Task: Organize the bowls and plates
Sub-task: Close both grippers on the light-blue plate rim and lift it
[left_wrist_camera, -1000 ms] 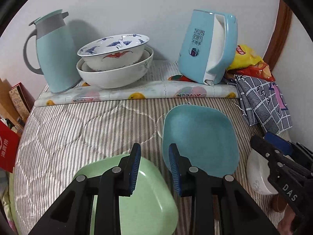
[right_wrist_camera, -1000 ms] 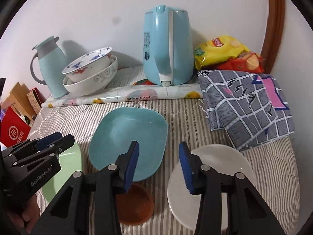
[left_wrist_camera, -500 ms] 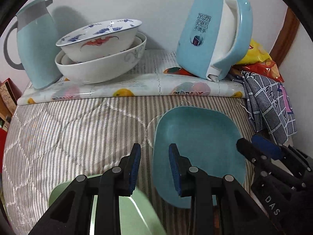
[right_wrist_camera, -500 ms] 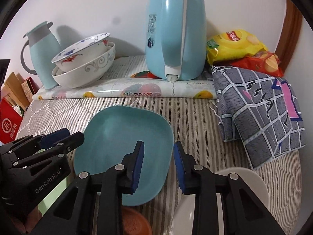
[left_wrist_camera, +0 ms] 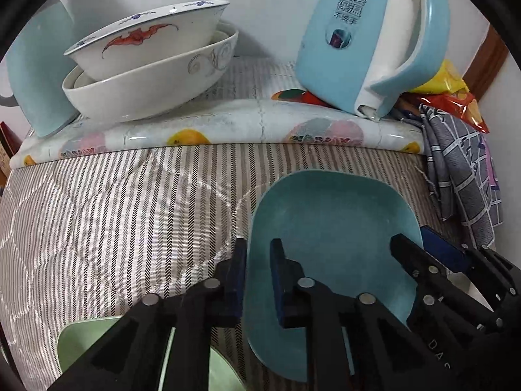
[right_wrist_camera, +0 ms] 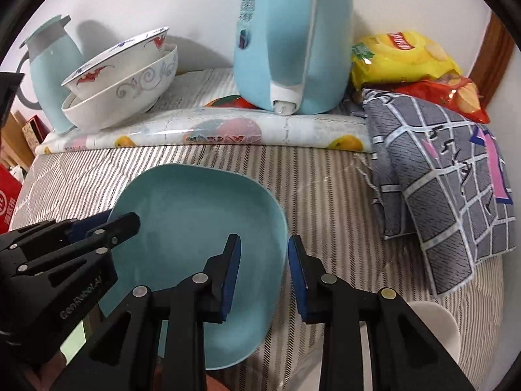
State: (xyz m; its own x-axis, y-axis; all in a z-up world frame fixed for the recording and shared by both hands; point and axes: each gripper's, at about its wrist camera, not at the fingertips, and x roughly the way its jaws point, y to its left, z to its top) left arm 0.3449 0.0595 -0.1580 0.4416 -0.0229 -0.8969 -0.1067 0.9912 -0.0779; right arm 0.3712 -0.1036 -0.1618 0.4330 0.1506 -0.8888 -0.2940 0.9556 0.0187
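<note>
A teal square plate [left_wrist_camera: 332, 228] lies on the striped quilt [left_wrist_camera: 114, 221]. My left gripper [left_wrist_camera: 259, 248] is shut on the plate's left rim, one pad under the edge and one inside the dish. The right gripper [right_wrist_camera: 263, 241] straddles the right rim of the teal plate [right_wrist_camera: 195, 215]. Its jaws are closing, and a gap still shows beside the inner pad. A green plate [left_wrist_camera: 81, 342] lies under the left gripper's body. A white plate [right_wrist_camera: 439, 325] sits at the lower right. Two stacked bowls [left_wrist_camera: 146, 75] stand at the back left.
A blue kettle [right_wrist_camera: 293, 39] and a teal thermos jug [right_wrist_camera: 52, 65] stand on a fruit-print mat [right_wrist_camera: 211, 133] by the wall. Snack bags [right_wrist_camera: 403, 55] and a grey checked cloth [right_wrist_camera: 439, 169] fill the right side. Red boxes [right_wrist_camera: 8, 205] sit past the left edge.
Both grippers have come down and forward onto the teal plate. The left jaws have shut on its left rim. The right jaws have narrowed around its right rim.
</note>
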